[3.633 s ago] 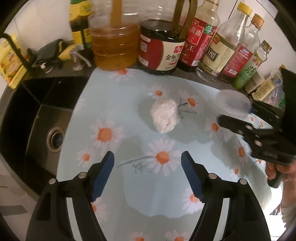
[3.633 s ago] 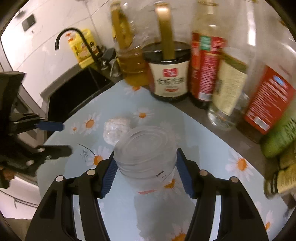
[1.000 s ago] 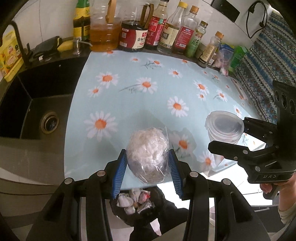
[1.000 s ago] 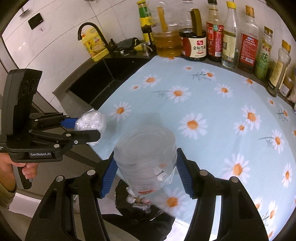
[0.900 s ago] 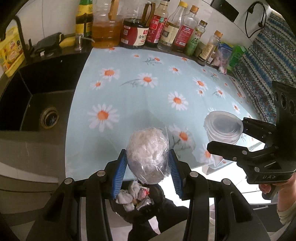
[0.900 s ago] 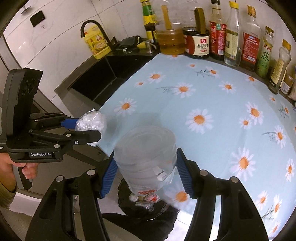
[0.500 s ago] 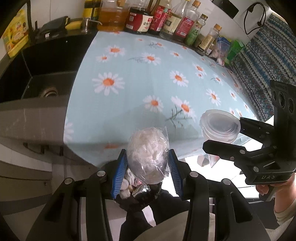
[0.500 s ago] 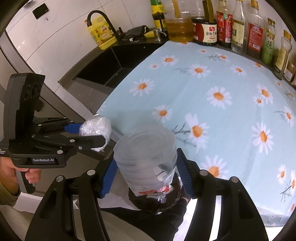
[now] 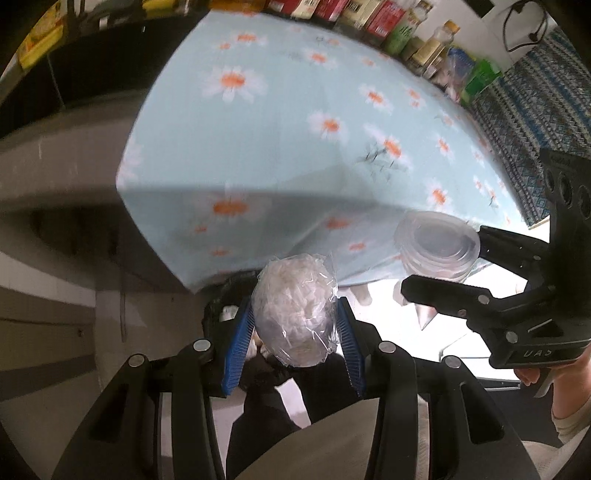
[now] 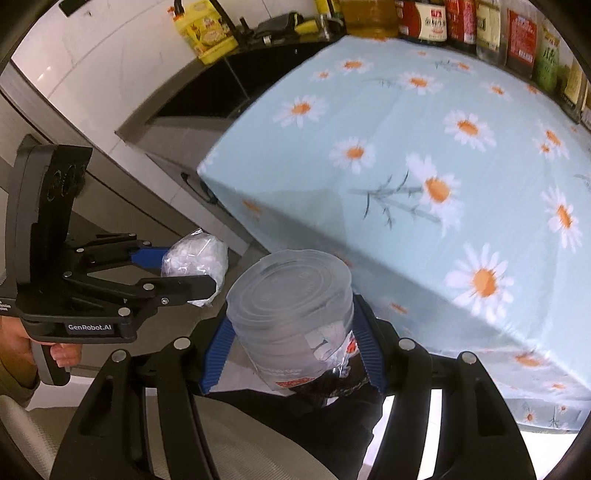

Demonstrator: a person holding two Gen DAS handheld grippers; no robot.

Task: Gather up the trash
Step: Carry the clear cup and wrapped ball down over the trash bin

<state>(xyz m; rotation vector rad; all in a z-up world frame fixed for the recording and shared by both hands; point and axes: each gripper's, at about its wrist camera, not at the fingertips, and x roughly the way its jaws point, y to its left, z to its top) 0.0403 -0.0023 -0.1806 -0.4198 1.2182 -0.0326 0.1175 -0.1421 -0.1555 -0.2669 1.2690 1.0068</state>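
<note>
My left gripper (image 9: 294, 328) is shut on a white tissue wad wrapped in clear plastic (image 9: 295, 310); the wad also shows in the right wrist view (image 10: 195, 260). My right gripper (image 10: 291, 354) is shut on a clear plastic cup (image 10: 291, 310), which also shows in the left wrist view (image 9: 437, 247). Both are held off the table's front edge, above a black trash bag (image 9: 221, 314) with crumpled waste in it. The bag is mostly hidden behind the held things; part of it shows under the cup (image 10: 340, 384).
The daisy-print tablecloth (image 10: 424, 147) covers the table; its corner hangs near both grippers. Bottles (image 10: 487, 29) line the back wall. A black sink (image 10: 207, 88) lies to the left, with a yellow bottle (image 10: 207, 33) by the tap.
Both grippers have pulled back and down from the table, past its front edge, carrying the wad and the cup. The trash bag now sits right beneath them.
</note>
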